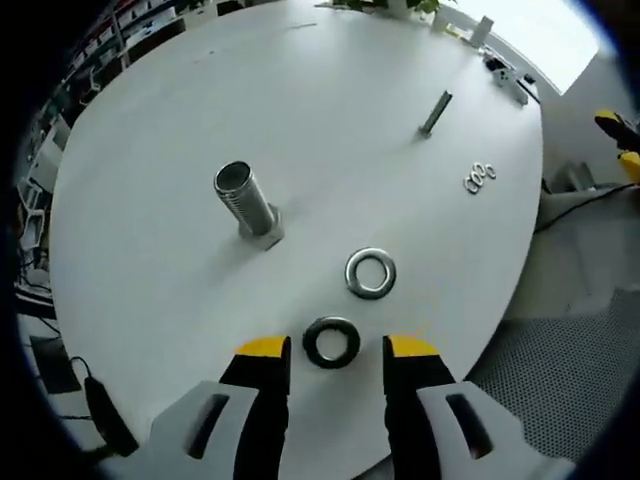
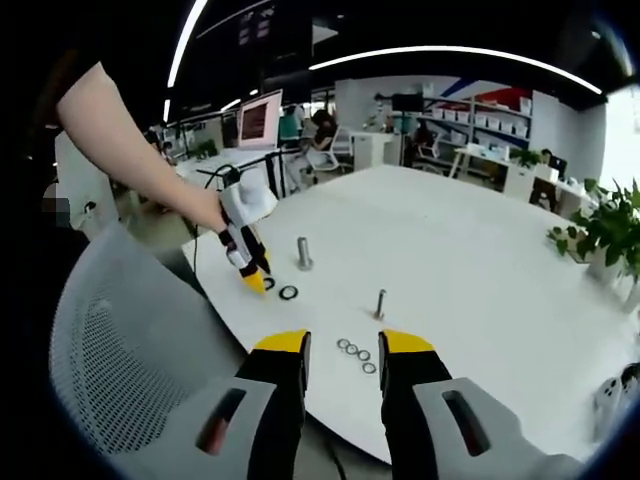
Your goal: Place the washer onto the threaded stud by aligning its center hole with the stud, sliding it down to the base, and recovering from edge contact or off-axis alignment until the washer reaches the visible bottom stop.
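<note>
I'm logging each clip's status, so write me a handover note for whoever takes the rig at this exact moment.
Left gripper: open, empty, jaws straddling the dark washer that lies flat on the white table.
Right gripper: open, empty, held back at the table edge near the small washers.
Large threaded stud stands upright, nothing on it. Silver washer lies flat beside the dark one. A thinner stud stands further off.
Done: nothing seated yet.
Left: close on a washer, lift, centre its hole over the large stud, slide it to the base.
</note>
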Demonstrator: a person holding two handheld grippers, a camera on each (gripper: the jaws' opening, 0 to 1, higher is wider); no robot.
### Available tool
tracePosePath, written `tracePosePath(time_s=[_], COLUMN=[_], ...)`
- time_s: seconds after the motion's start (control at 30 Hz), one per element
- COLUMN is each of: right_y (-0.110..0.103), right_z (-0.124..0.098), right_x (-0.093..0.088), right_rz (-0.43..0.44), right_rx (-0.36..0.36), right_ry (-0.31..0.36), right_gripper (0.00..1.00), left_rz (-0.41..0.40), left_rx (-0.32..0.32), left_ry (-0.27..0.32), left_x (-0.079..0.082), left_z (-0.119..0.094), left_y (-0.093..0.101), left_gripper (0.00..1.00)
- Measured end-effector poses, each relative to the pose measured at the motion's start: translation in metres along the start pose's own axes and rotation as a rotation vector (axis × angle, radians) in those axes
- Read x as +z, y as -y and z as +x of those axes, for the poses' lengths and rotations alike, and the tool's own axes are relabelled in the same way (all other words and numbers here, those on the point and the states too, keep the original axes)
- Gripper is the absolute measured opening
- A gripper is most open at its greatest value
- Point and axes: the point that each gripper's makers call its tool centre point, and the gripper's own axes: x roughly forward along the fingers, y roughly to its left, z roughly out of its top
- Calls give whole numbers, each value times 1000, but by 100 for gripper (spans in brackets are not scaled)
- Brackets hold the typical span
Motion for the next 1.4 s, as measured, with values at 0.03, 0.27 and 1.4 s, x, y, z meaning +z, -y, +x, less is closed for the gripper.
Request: tracePosePath(time_s=[0.03,0.27,1.4], right_y=[0,0,3], right_z=[0,1,-1], right_x=[0,-1,1], right_rz=[1,2,10], right_rx=[0,2,-13], right_ry=[0,-9,7], right_gripper=[30,30,30], left_rz=[7,55,493], left_rx=[0,14,39], left_ry=[-6,-23,-201], left_x=[0,-1,-6], left_z=[1,2,9], left_y=[1,2,6], left_gripper=[35,31,22])
